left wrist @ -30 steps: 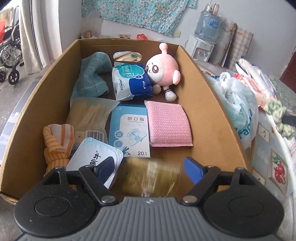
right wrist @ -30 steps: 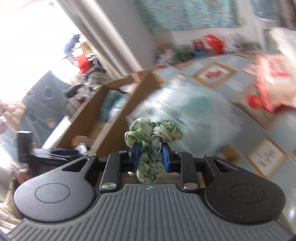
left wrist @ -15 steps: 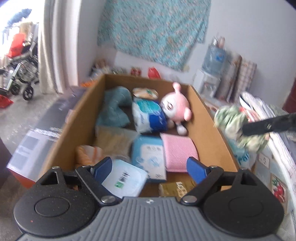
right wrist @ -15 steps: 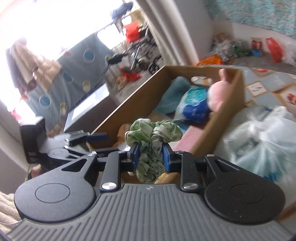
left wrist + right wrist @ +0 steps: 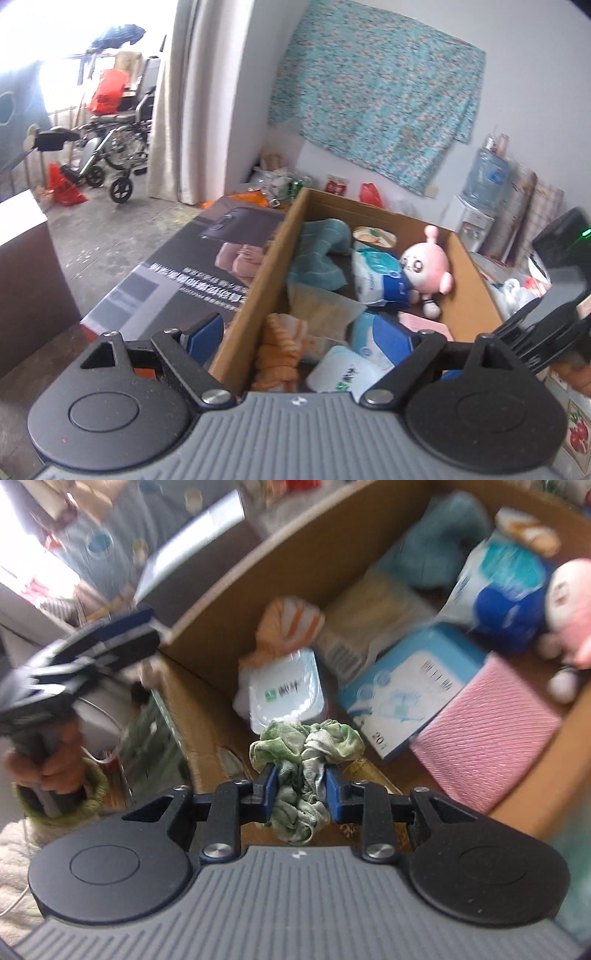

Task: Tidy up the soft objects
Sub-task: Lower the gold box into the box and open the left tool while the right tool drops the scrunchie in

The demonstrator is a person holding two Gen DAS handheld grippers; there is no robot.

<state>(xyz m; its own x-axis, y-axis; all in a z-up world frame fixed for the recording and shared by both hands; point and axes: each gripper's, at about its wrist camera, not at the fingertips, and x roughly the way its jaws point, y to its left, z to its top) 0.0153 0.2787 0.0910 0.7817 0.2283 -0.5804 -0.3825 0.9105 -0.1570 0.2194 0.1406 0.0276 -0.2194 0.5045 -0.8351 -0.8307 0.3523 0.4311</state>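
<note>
Scrunchie, green and white, crumpled, sits clamped between the blue pads of the right tool; its gathered top bulges above the pads, its tail hangs below them toward the tool body. Jaws narrow, pressed into the fabric on both sides.

Right tool points steeply down over the near end of the cardboard box. Scrunchie is in the air above the box contents, not touching any of them. Directly beyond it in the right wrist view: white wipes pack; to the right of that, blue-and-white plaster box and pink knitted cloth. Farther in: orange striped cloth, teal towel, blue tissue pack, pink plush toy against the far right wall.

Left tool stands wide, nothing between its pads. It straddles the box's left wall near the front corner: left pad outside the box, right pad over the contents. Same tool shows blurred at upper left of the right wrist view, gripped by a hand in a green cuff.

Beside the box, outside its left wall, lies a flat printed carton.
</note>
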